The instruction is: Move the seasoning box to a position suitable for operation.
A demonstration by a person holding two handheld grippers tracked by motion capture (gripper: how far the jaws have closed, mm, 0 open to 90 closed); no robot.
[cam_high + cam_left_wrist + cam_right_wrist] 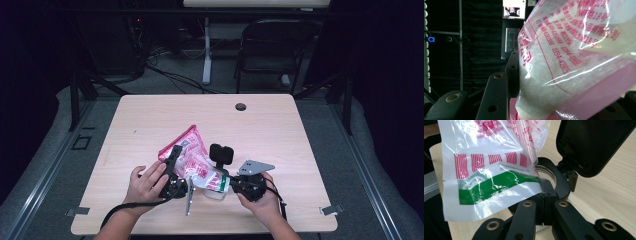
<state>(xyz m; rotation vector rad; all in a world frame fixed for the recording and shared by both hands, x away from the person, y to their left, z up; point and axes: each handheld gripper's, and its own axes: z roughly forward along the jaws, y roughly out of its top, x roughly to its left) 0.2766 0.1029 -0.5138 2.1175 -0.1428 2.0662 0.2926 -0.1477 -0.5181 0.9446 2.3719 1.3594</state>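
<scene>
Left claw (175, 156) clamps bag (192, 157) body, right claw (543, 195) pinches its corner, tilting it over the jar (549, 173) to pour.

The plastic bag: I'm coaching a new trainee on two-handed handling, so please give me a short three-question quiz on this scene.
1. True or false: the right gripper is shut on the green-striped end of the plastic bag.
2. The black lid of the container under the bag is: A) flipped open, B) shut, C) lying loose at the table's far edge.
3. What colour is the lettering on the bag where the left gripper presses on it?

Key: 1 true; 2 A; 3 red.
</scene>
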